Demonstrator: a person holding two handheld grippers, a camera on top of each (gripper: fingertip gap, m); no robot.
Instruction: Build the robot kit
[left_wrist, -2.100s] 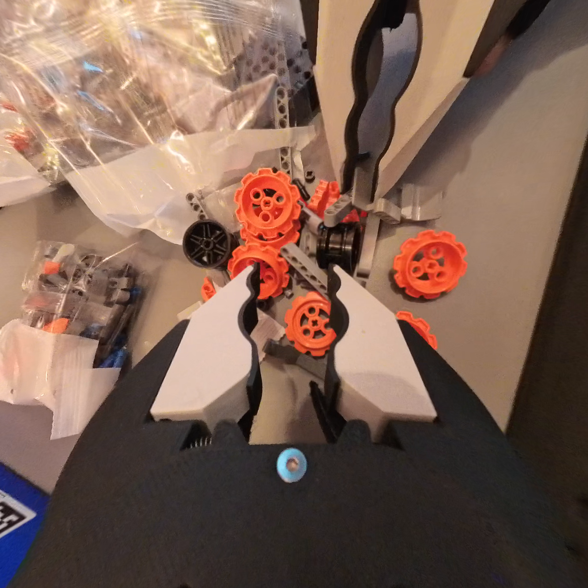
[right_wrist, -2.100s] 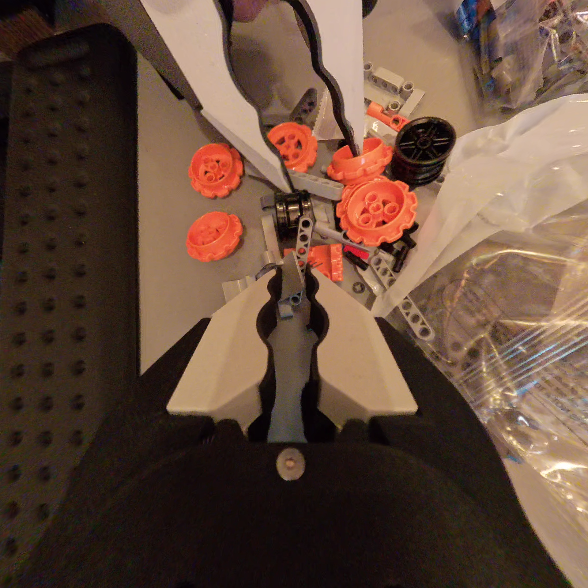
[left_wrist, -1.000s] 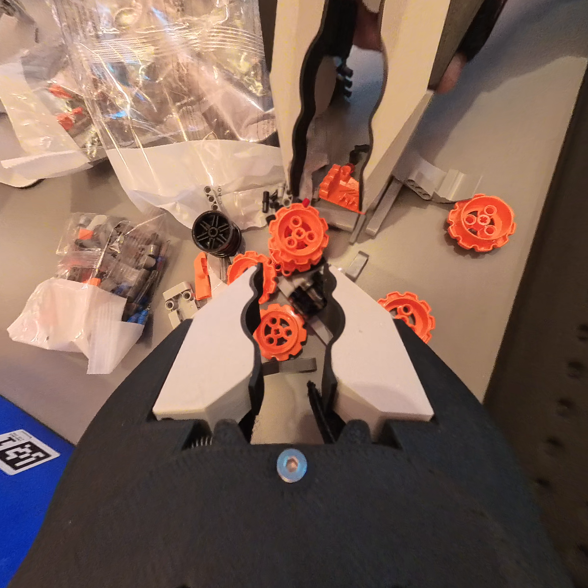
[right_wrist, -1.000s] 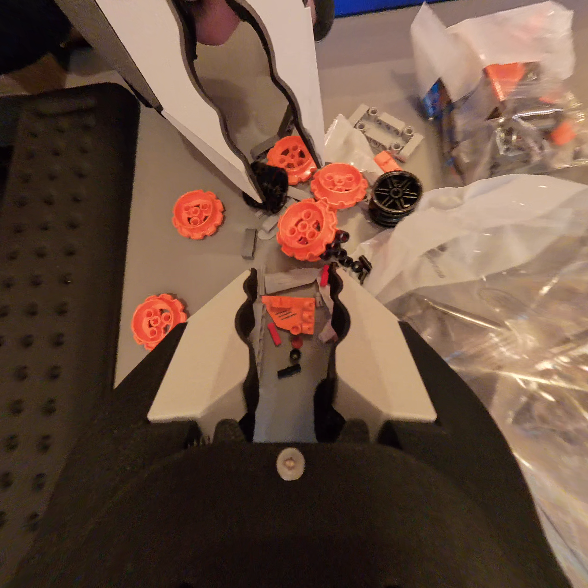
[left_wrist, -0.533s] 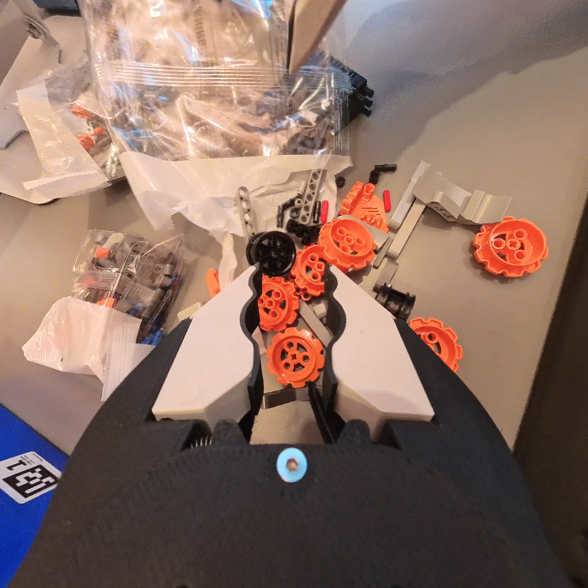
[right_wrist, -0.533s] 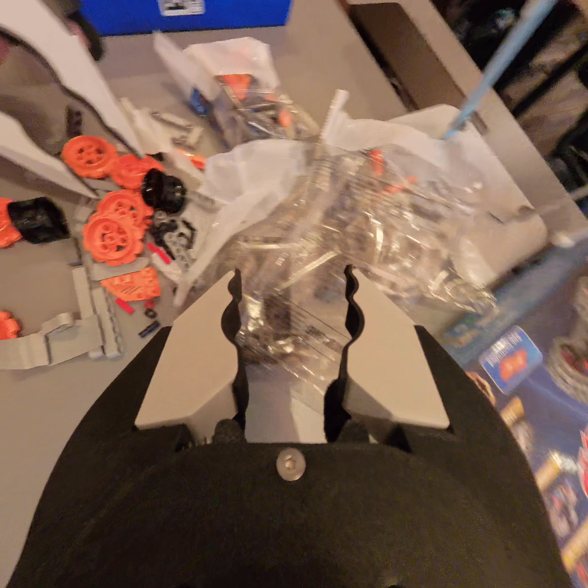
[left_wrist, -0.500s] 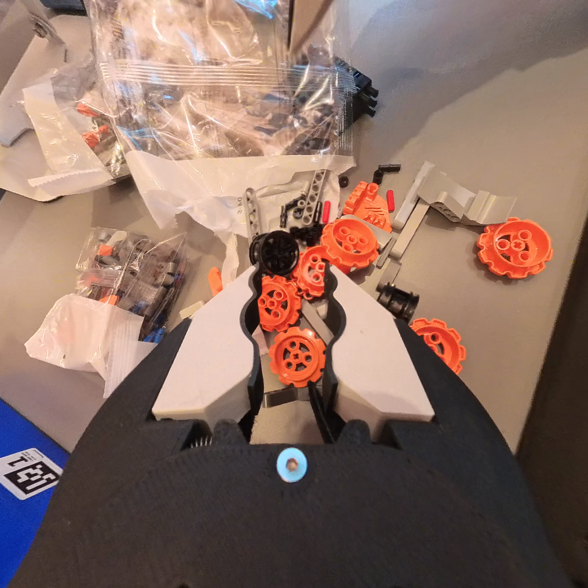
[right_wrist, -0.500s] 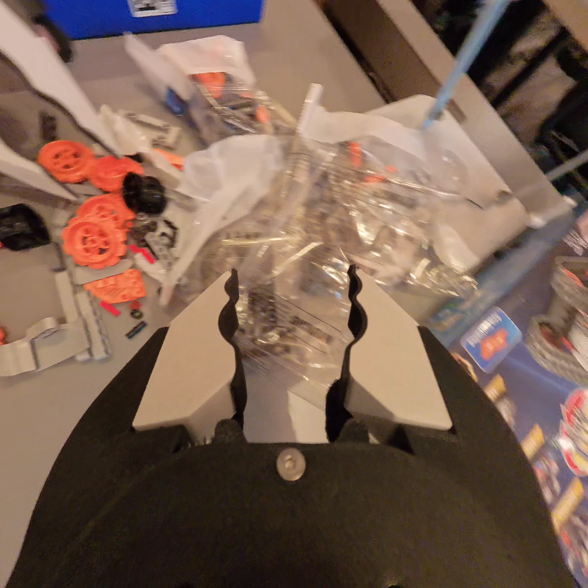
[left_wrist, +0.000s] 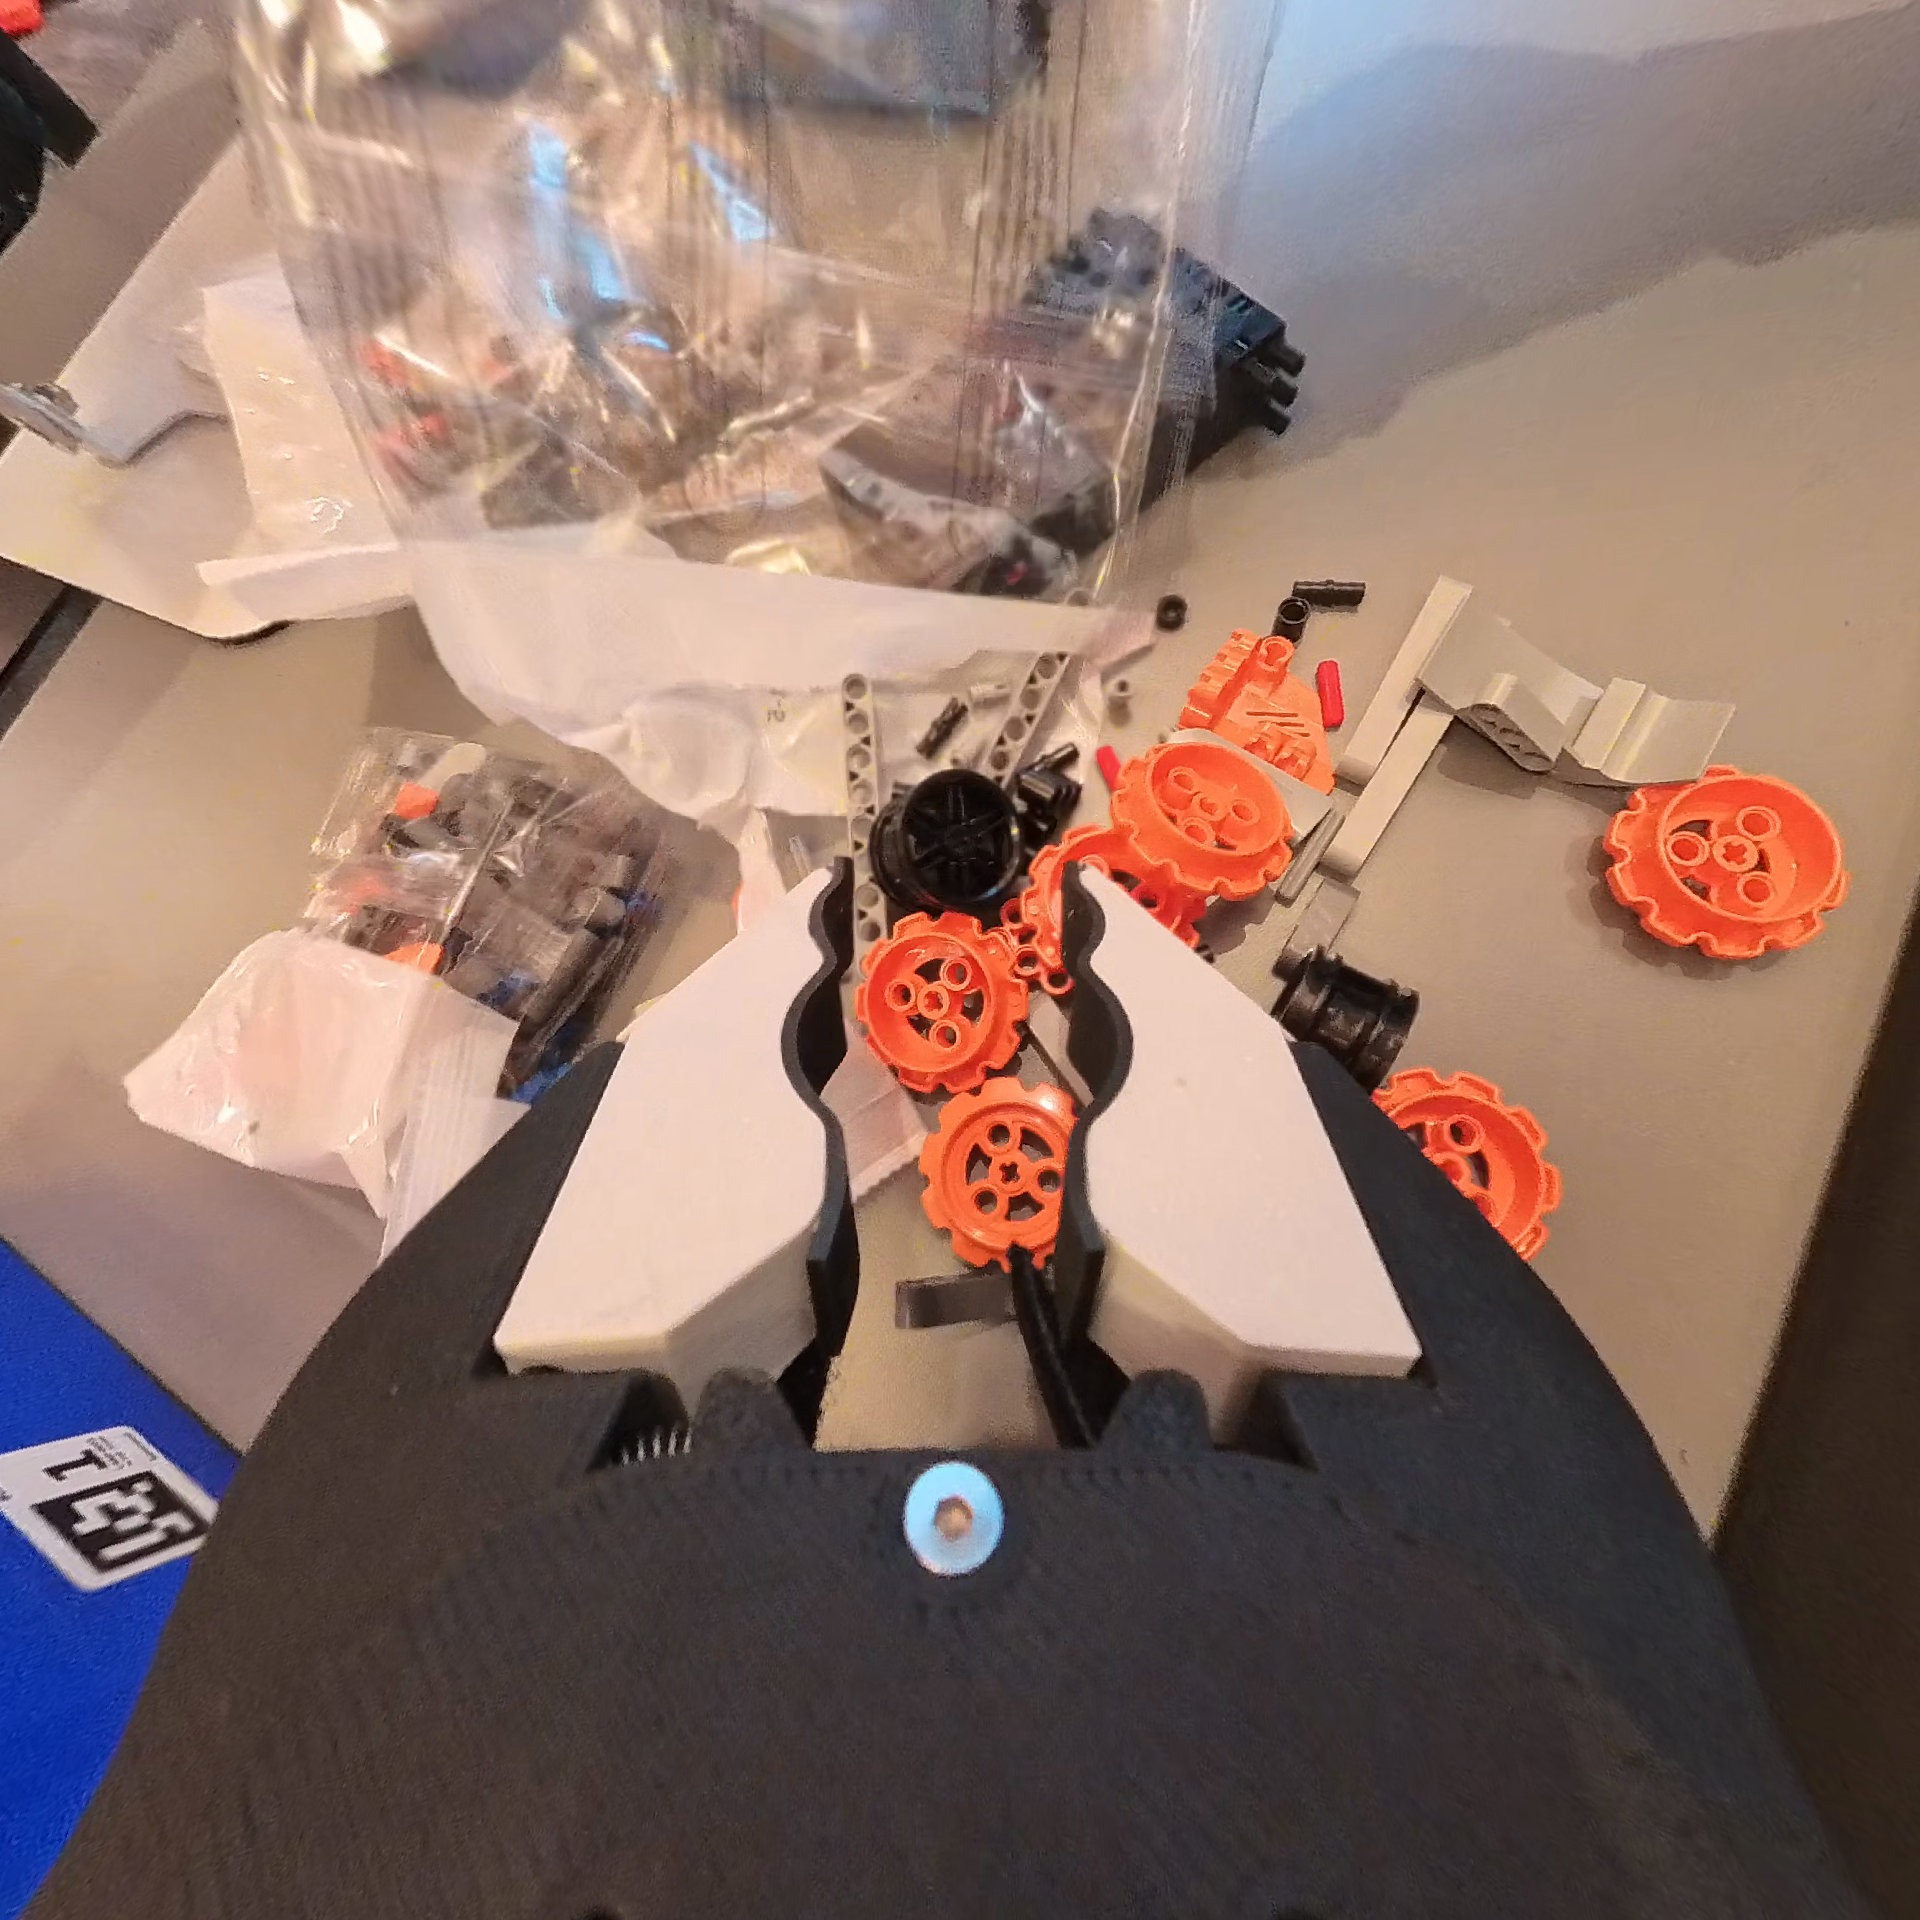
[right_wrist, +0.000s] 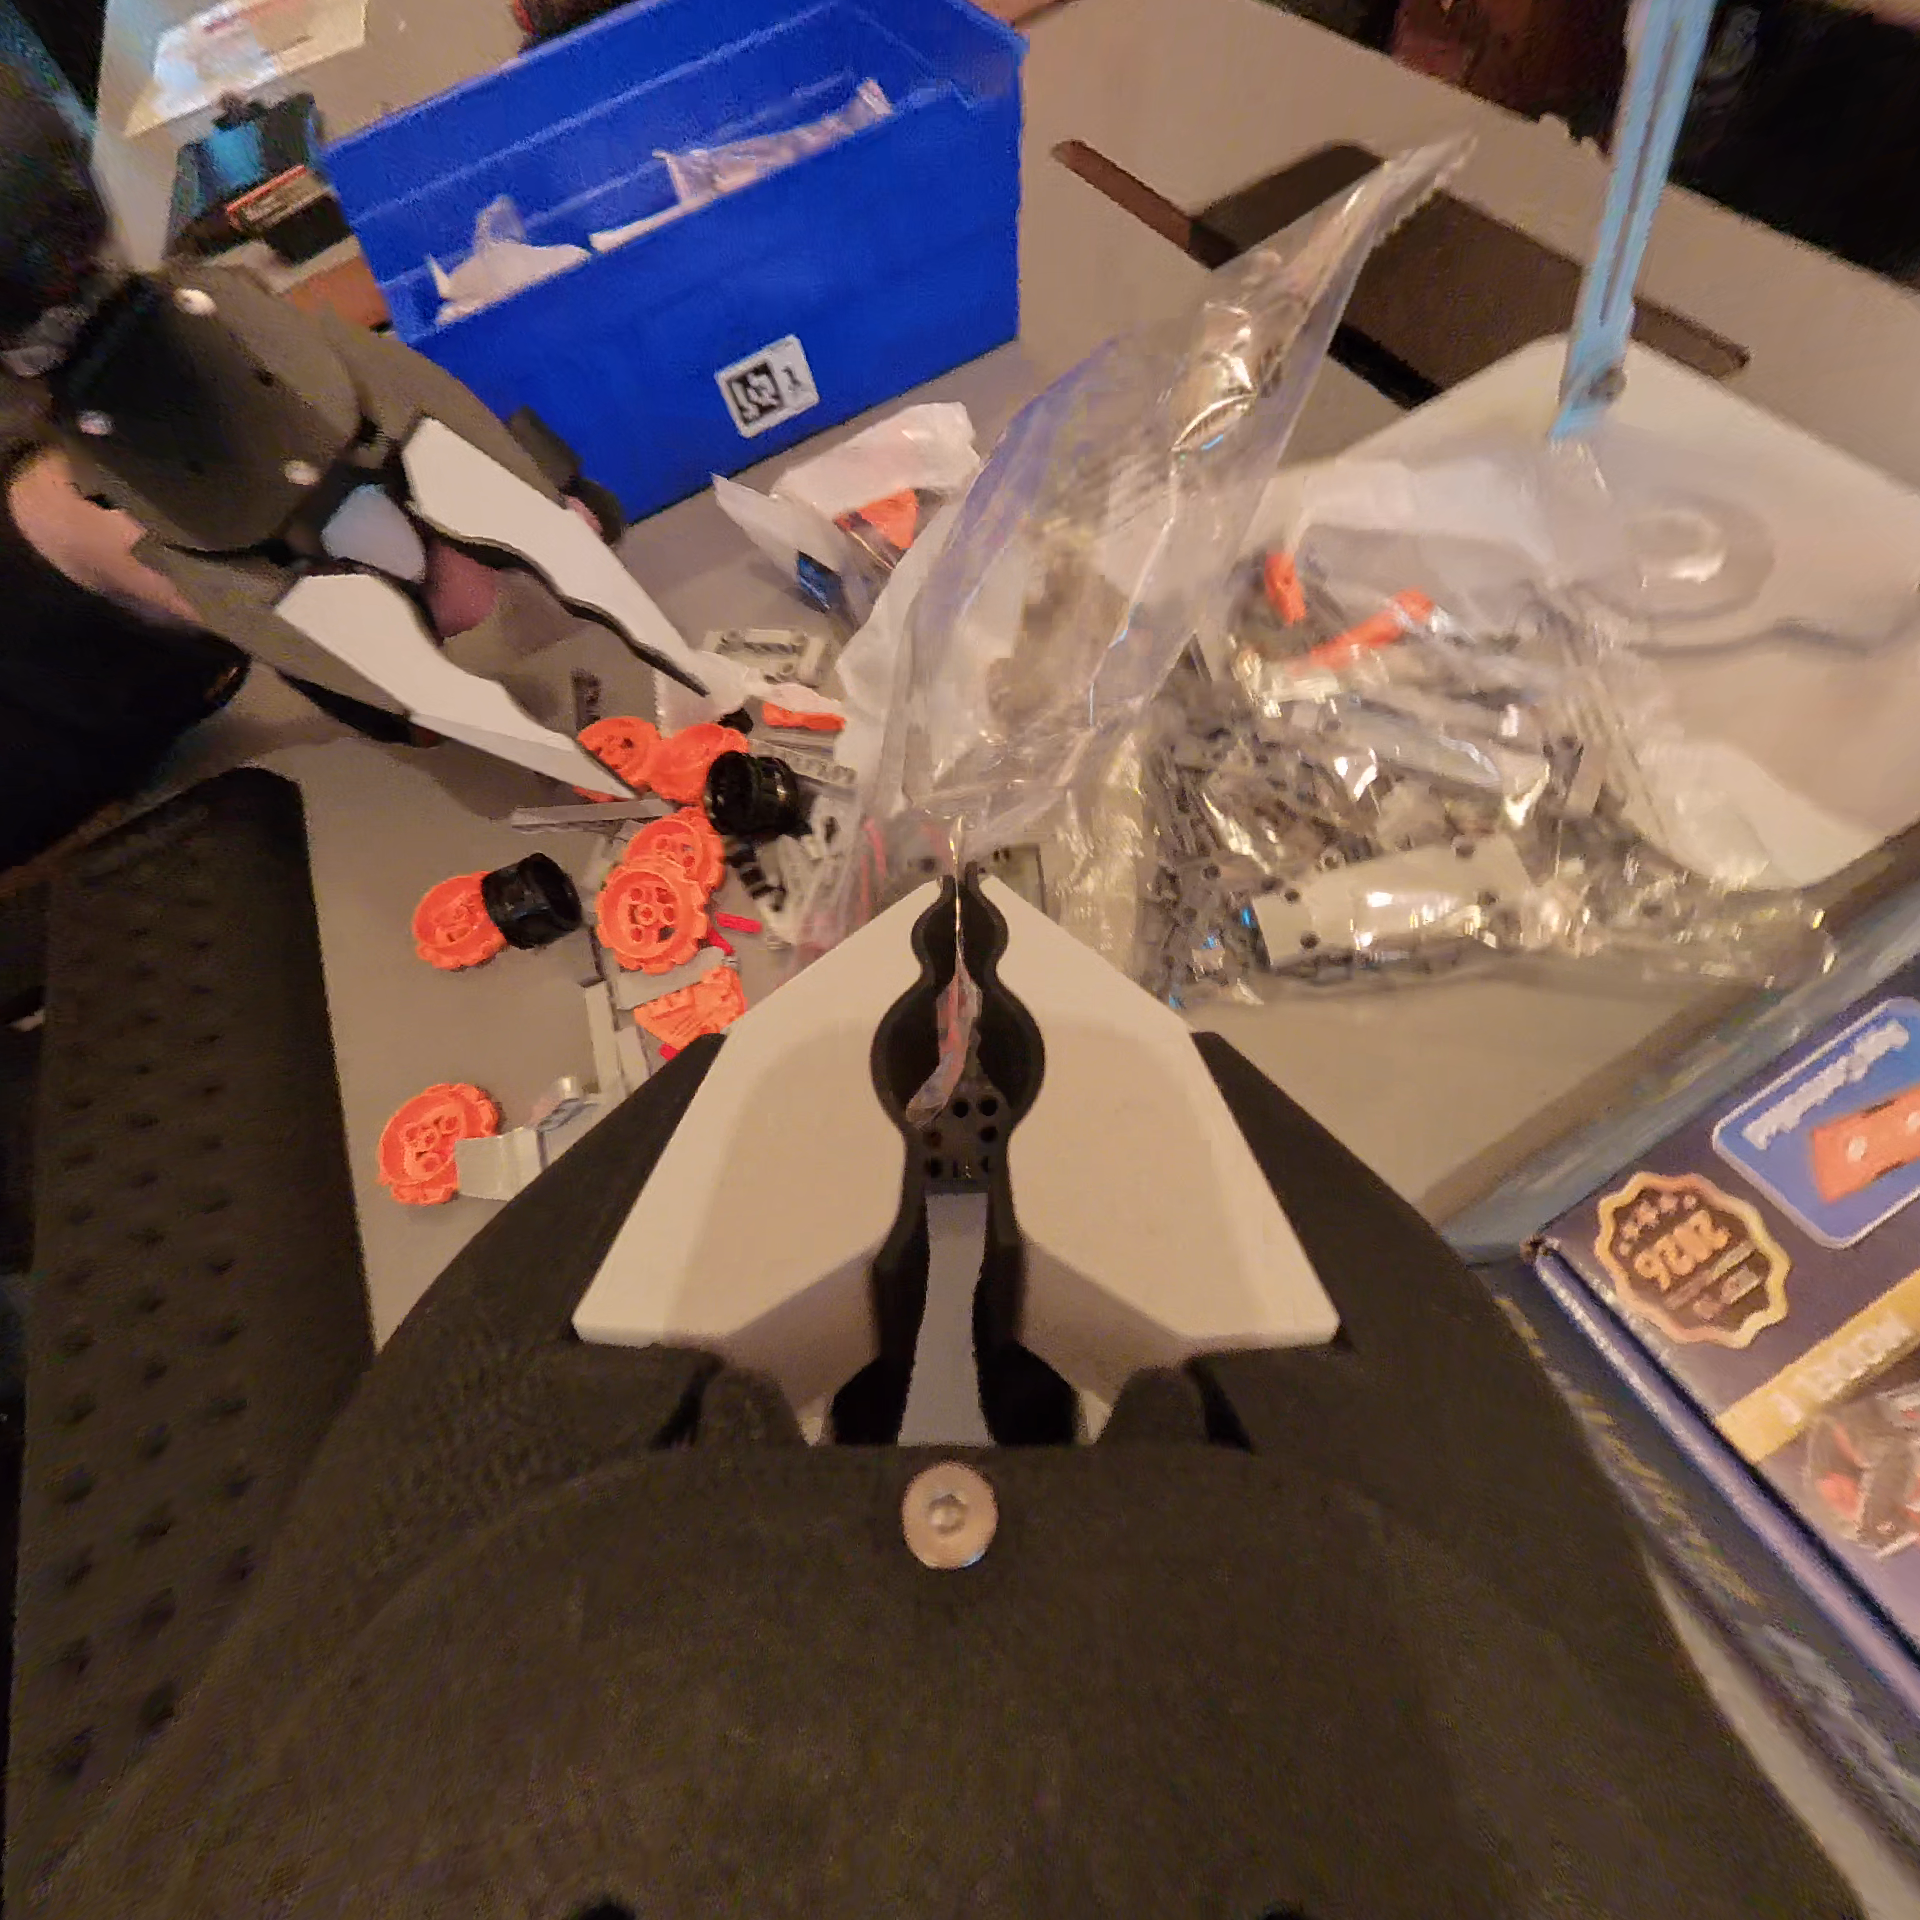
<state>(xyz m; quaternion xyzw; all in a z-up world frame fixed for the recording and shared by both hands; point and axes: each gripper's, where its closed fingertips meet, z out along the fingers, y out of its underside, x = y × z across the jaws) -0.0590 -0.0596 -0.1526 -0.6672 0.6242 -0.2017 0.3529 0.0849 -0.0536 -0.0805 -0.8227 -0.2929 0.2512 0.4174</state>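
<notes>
I counted six orange toothed wheels (left_wrist: 1725, 858), two black rims (left_wrist: 954, 837), two clear bags of parts (left_wrist: 675, 301), one blue bin (right_wrist: 727, 229) and one printed box (right_wrist: 1766, 1226).

Grey tabletop (left_wrist: 1558, 436) — warm light, dark surround.

Each gripper has a broad black body with a grainy printed texture; the left gripper (left_wrist: 951, 894) carries 2 pale grey wedge fingers (left_wrist: 686, 1132) edged with wavy black pads, a pale blue washer around its centre screw and a thin black cable; the right gripper (right_wrist: 961, 883) matches, with a bare silver screw.
</notes>
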